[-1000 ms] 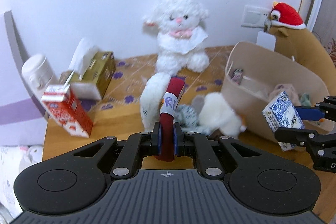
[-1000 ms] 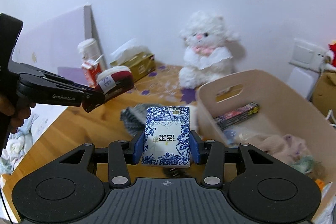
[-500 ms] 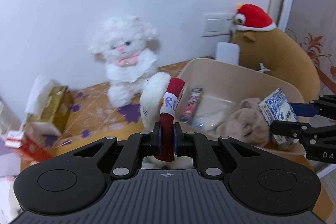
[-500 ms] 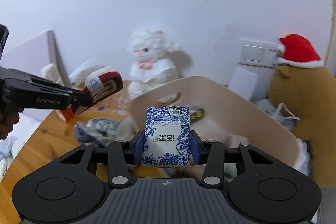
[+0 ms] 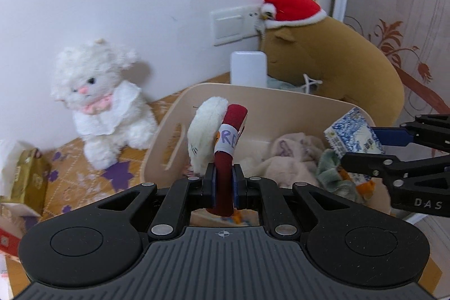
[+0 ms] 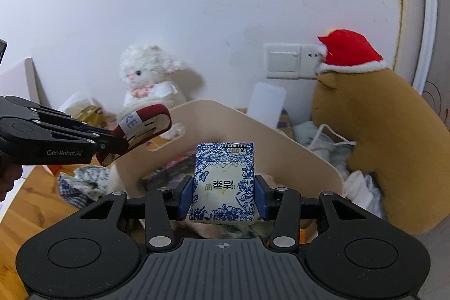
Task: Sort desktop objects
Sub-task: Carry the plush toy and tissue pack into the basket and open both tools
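My left gripper (image 5: 224,185) is shut on a red and white plush slipper (image 5: 225,137) and holds it above the near left part of the beige basket (image 5: 168,137). It also shows in the right wrist view (image 6: 112,144) with the slipper (image 6: 146,121). My right gripper (image 6: 223,196) is shut on a blue and white tissue pack (image 6: 223,182) above the basket (image 6: 281,142). In the left wrist view this gripper (image 5: 374,148) holds the pack (image 5: 353,132) over the basket's right side.
The basket holds a beige cloth (image 5: 292,156), a green cloth (image 5: 332,176) and a dark packet (image 6: 168,167). A white plush cat (image 5: 98,106) sits left of it, a brown plush with a red hat (image 5: 332,61) behind. A gold tissue box (image 5: 25,182) and checked cloth (image 6: 81,184) lie left.
Both grippers have moved right and forward with their loads, from over the table to above the basket. The milk carton and white bottle have left the left wrist view.
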`<state>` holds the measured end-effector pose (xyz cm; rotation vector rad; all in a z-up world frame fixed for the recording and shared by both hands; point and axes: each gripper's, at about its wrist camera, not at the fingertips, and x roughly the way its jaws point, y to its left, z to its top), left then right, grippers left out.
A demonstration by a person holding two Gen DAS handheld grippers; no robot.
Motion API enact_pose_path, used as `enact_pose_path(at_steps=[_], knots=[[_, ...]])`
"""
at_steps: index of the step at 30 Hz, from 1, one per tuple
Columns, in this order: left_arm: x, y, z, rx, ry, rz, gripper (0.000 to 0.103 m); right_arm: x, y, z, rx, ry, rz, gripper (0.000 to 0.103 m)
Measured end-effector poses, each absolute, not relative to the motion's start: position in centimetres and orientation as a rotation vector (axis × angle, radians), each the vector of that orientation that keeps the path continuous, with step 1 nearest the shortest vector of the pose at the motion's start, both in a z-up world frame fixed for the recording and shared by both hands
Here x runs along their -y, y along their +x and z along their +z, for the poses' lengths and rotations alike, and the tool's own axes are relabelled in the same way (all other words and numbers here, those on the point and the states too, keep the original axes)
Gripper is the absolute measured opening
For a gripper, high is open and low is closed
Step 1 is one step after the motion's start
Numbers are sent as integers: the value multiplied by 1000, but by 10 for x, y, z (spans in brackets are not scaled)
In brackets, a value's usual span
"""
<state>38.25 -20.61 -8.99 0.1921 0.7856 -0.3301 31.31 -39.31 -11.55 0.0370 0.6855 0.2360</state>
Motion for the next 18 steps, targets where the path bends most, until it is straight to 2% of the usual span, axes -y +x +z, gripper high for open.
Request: enact_pose_path(at_steps=[18], knots=[[244, 397, -125, -895, 248, -418, 10, 407, 330, -142, -764, 53, 196, 42]])
